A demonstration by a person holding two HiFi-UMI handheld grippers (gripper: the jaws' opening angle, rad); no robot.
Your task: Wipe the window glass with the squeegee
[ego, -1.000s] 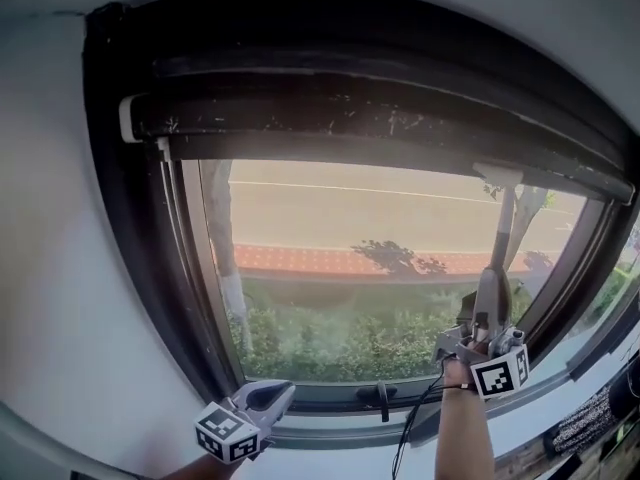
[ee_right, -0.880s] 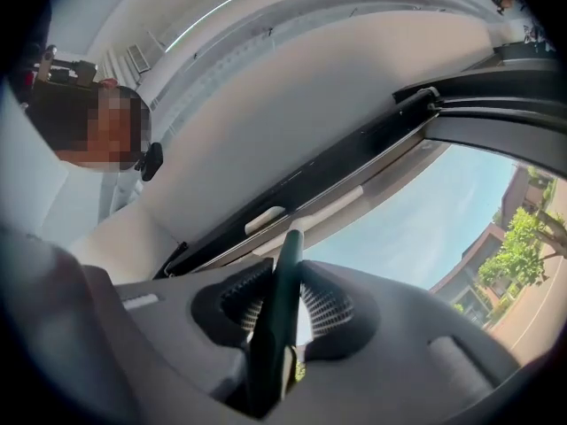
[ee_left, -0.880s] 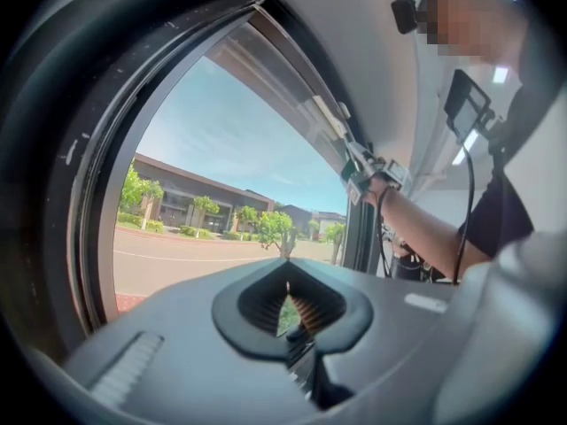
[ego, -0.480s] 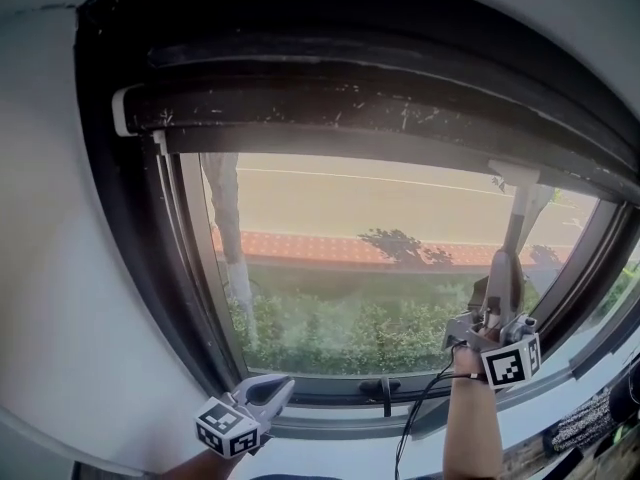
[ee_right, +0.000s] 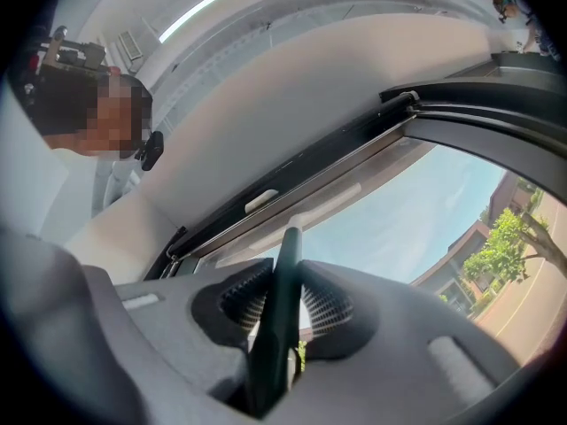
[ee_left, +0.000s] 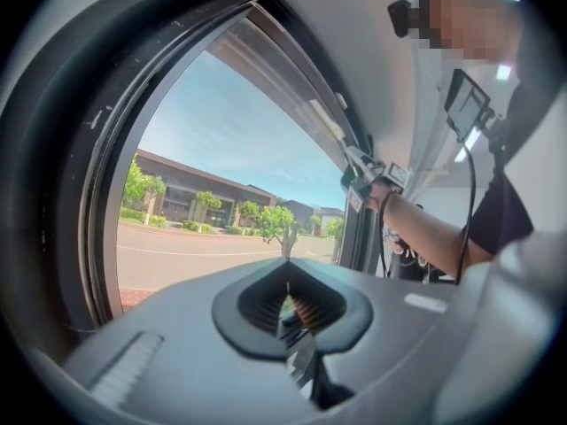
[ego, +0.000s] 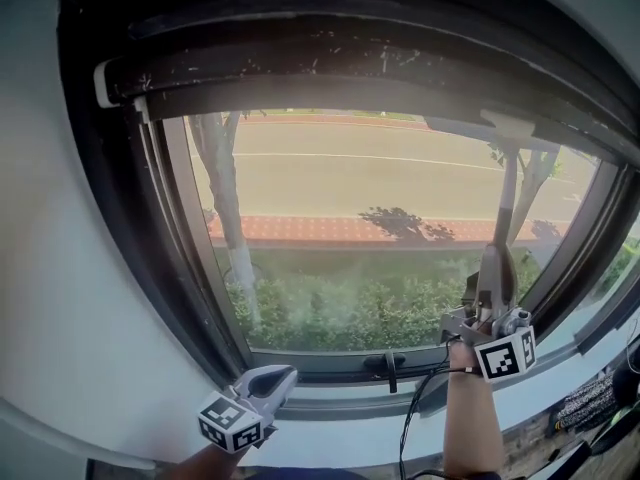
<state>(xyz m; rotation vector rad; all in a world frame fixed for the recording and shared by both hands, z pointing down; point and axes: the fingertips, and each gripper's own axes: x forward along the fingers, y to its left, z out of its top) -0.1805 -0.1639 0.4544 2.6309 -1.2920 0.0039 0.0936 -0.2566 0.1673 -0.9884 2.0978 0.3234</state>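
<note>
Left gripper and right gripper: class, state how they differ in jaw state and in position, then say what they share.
The right gripper has its jaws clamped on the handle of the squeegee; the left gripper has its jaws together on nothing. The right gripper is raised at the right side of the window glass; the left gripper sits lower, by the bottom-left corner of the frame. Both carry a marker cube.

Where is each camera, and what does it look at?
Head view: on the person's head, facing the window glass; left claw, right claw show.
Left gripper view: on the left claw, looking along the glass; its shut jaws show.
Right gripper view: on the right claw, looking up the squeegee it grips.
All share the glass.
</note>
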